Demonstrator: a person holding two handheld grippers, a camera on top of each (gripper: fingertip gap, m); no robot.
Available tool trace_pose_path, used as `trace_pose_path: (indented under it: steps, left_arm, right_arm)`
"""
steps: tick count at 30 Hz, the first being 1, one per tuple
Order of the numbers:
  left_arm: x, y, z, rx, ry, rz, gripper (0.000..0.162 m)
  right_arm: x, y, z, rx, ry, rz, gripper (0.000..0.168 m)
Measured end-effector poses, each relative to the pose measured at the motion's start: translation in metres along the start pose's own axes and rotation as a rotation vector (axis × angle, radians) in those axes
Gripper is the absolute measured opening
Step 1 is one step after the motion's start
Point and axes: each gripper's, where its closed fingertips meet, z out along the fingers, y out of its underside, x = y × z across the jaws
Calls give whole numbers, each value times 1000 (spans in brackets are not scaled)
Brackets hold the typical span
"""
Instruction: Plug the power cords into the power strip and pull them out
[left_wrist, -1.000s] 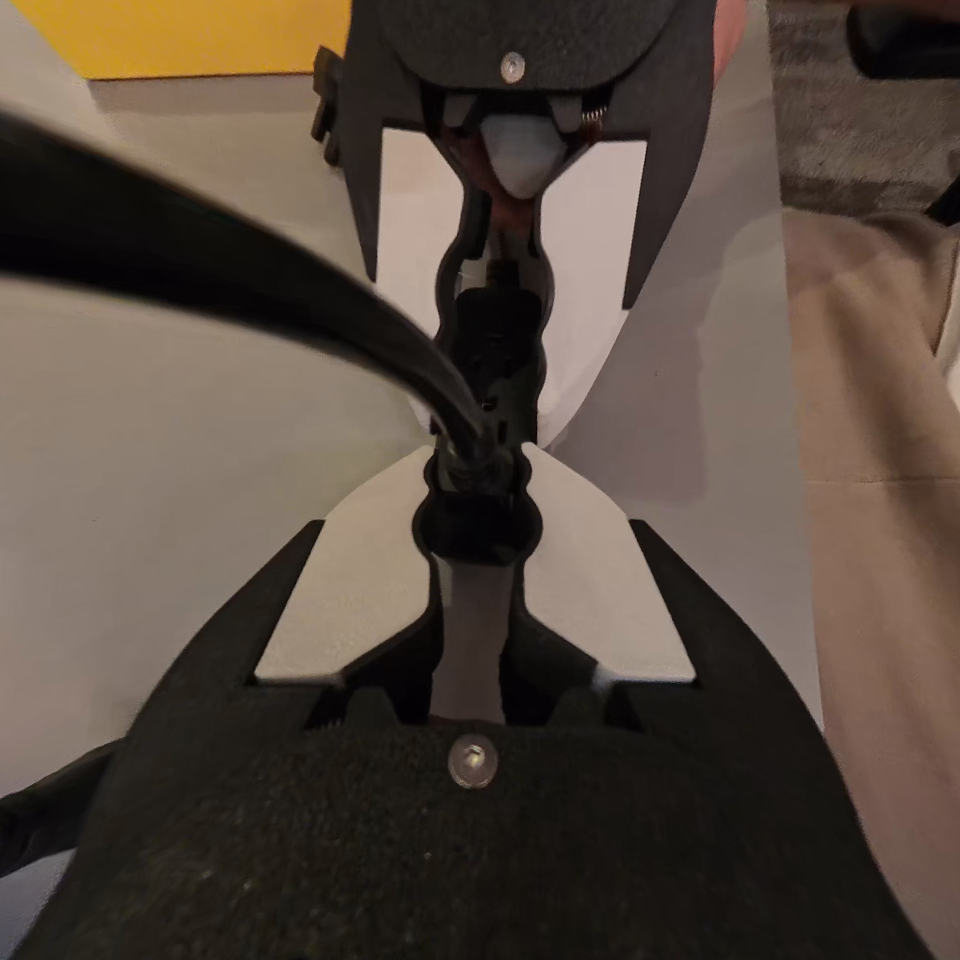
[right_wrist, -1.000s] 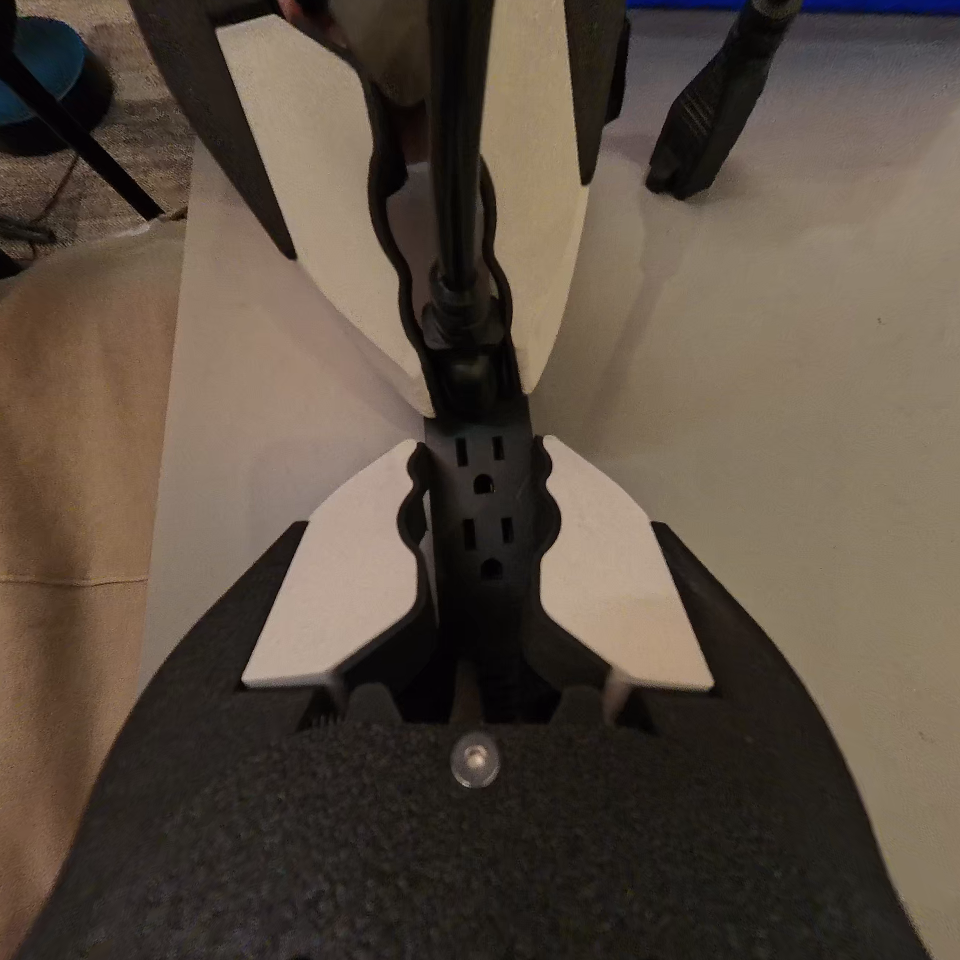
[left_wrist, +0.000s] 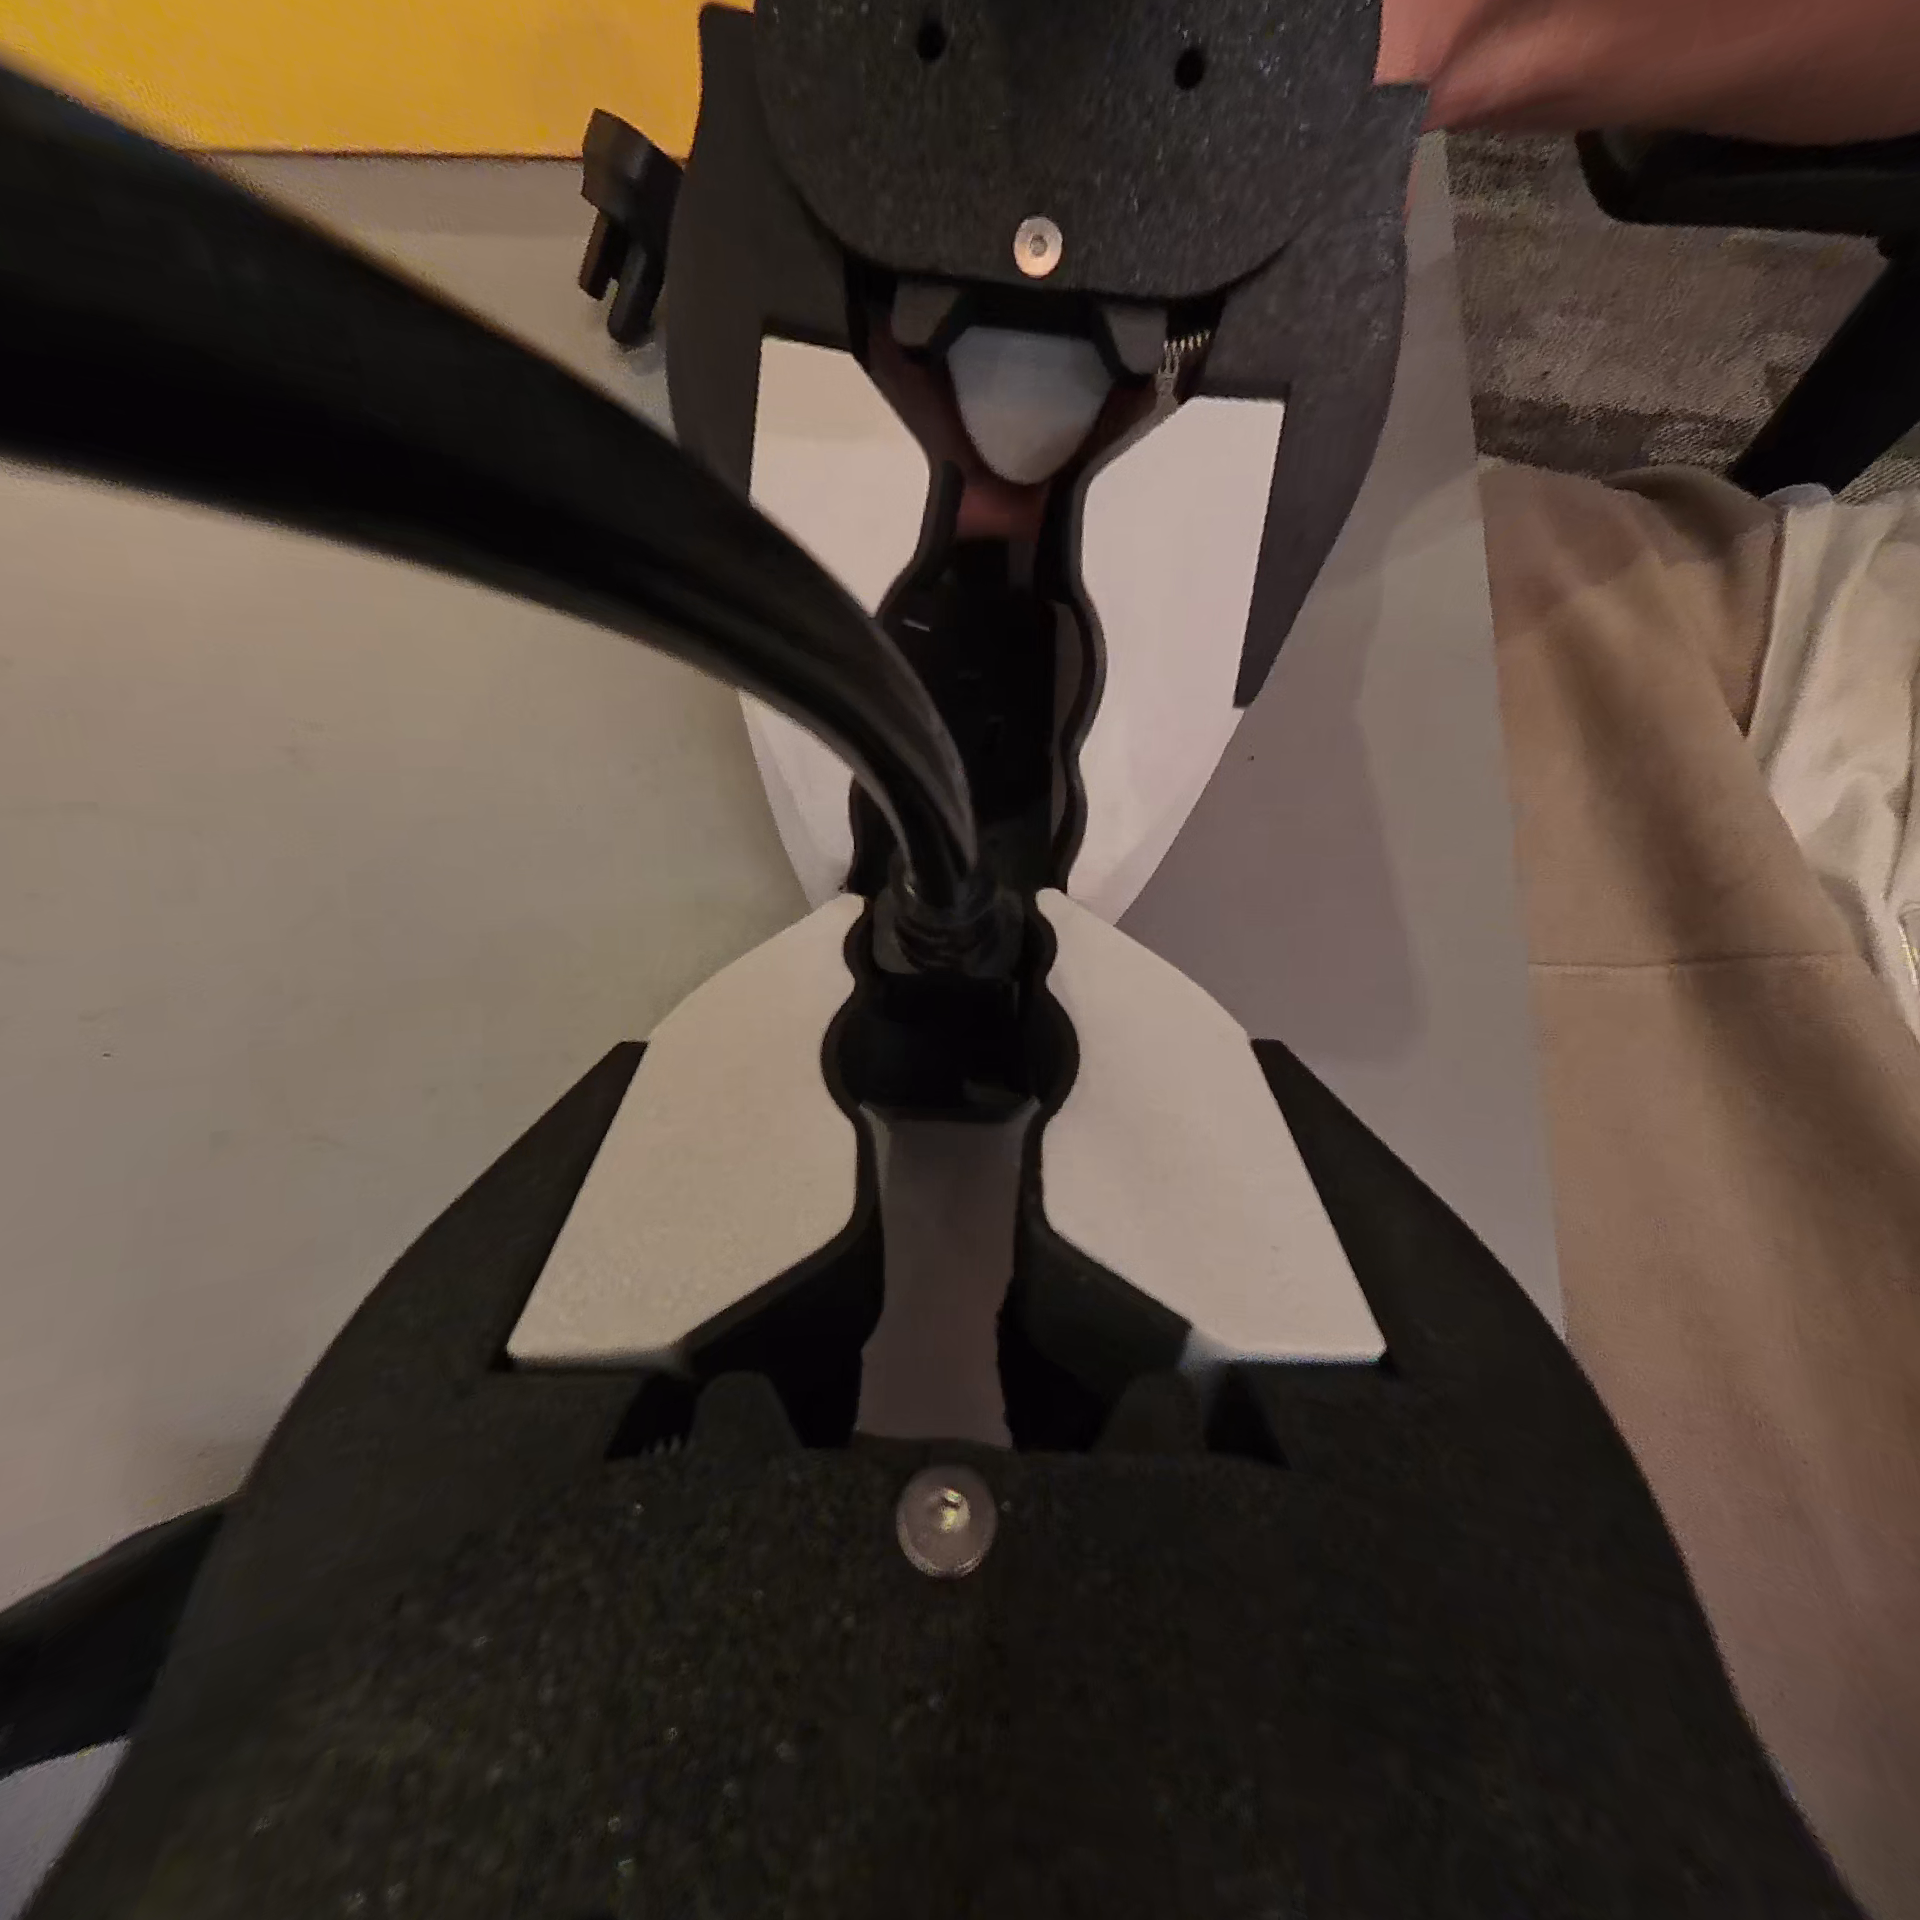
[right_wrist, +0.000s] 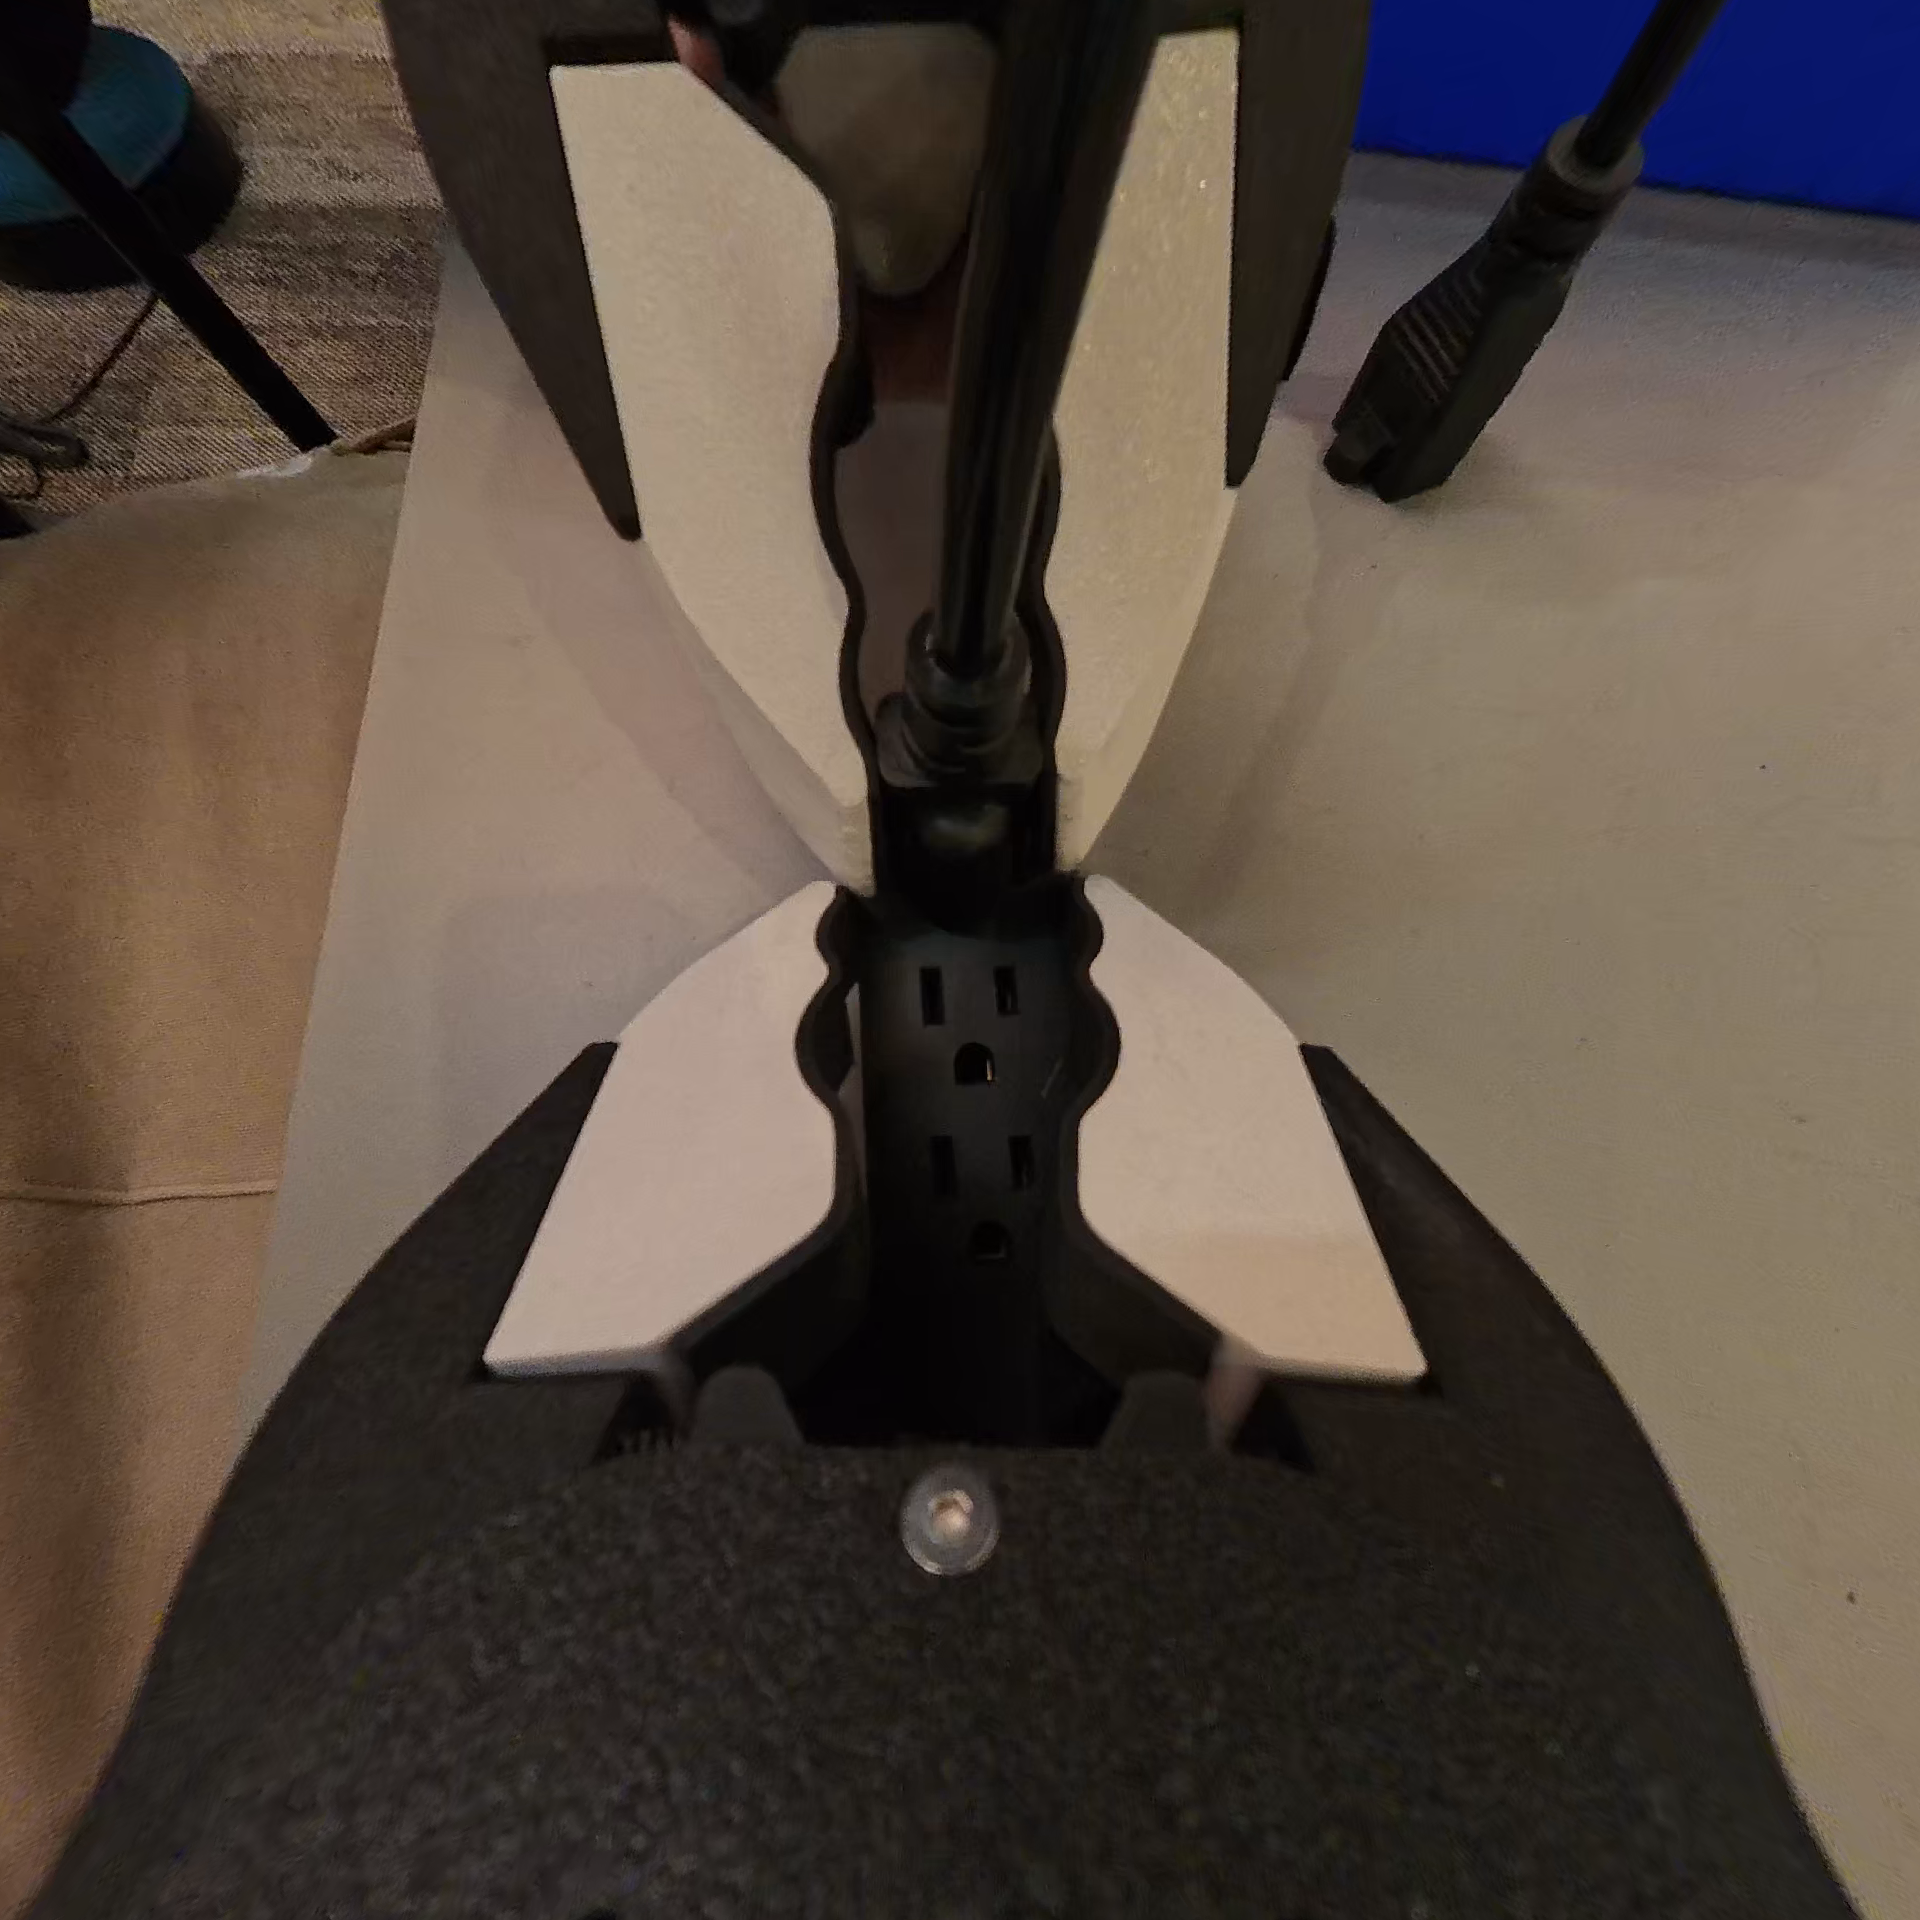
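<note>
In the left wrist view my left gripper (left_wrist: 951, 904) is shut on a black plug (left_wrist: 945, 1039). Its thick black cord (left_wrist: 416, 468) sweeps up to the left. Facing it, my right gripper (left_wrist: 977, 852) holds the black power strip (left_wrist: 987, 675). In the right wrist view my right gripper (right_wrist: 958, 894) is shut on the power strip (right_wrist: 966, 1101), with two empty outlets showing between its fingers. My left gripper (right_wrist: 961, 831) holds the plug (right_wrist: 951, 748) against the strip's far end. I cannot tell how deep the prongs sit. The cord (right_wrist: 1008, 364) runs up out of view.
A second black plug (right_wrist: 1455, 343) with its cord rests on the white table (right_wrist: 1558, 935) at the far right. A person's beige clothing (right_wrist: 135, 935) borders the table edge. A yellow panel (left_wrist: 312, 73) and a blue panel (right_wrist: 1766, 83) lie beyond. A chair leg (right_wrist: 208, 291) stands on the carpet. Only a small space, under 4 cm, lies between the two pairs of fingers.
Both grips hold as before. The two grippers have drawn slightly closer together, and the plug stays at the strip's far end.
</note>
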Motion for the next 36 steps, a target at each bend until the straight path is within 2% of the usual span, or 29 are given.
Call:
trace_pose_path:
  steps: [6,10,16,23,30,36]
  left_arm:
    - [0,1,-1,-14,-7,26,24]
    - [-1,3,-5,36,22,12,24]
    - [1,-1,0,-32,-2,20,23]
    - [0,2,-4,51,31,3,24]
    - [1,-1,0,-52,2,37,23]
    - [0,2,-3,44,46,8,24]
  right_arm:
    - [-1,2,-1,5,-29,19,40]
    - [-1,1,1,1,-27,24,40]
    - [-1,2,0,-14,-37,43,40]
    - [-2,3,0,-5,-36,38,41]
    - [-1,4,0,-31,-34,48,40]
    - [-1,4,0,-9,-39,52,41]
